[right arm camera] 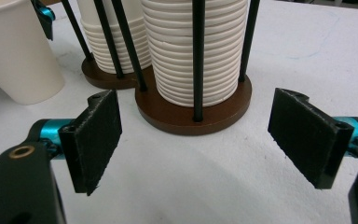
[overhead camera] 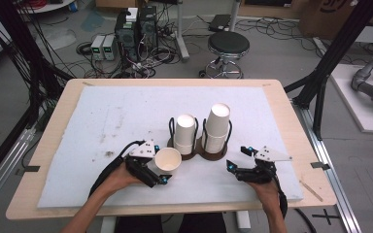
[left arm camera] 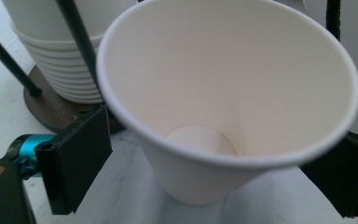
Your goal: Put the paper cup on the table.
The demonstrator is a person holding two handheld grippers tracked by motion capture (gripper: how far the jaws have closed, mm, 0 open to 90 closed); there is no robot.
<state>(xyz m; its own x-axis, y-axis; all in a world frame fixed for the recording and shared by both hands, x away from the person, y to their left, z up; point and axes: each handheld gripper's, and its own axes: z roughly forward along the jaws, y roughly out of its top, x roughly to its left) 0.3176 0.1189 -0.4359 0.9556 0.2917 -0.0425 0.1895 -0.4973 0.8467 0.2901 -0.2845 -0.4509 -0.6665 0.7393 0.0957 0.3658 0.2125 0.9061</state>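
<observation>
1. The left gripper [overhead camera: 159,174], lower centre-left of the high view, has its jaws apart on either side of a single paper cup [overhead camera: 168,160]; in the left gripper view the pads stand clear of the cup wall, so it looks released rather than clamped.
2. That cup stands upright and empty on the white tabletop [overhead camera: 102,121], its long axis vertical, just above the left gripper in the frame.
3. The right gripper [overhead camera: 238,162], lower right of centre, is spread apart and empty, facing the taller cup stack [right arm camera: 193,56].
4. Just beyond the cup, a brown twin-rod holder [overhead camera: 199,151] carries two stacks of nested cups, the shorter stack [overhead camera: 185,133] nearest.
</observation>
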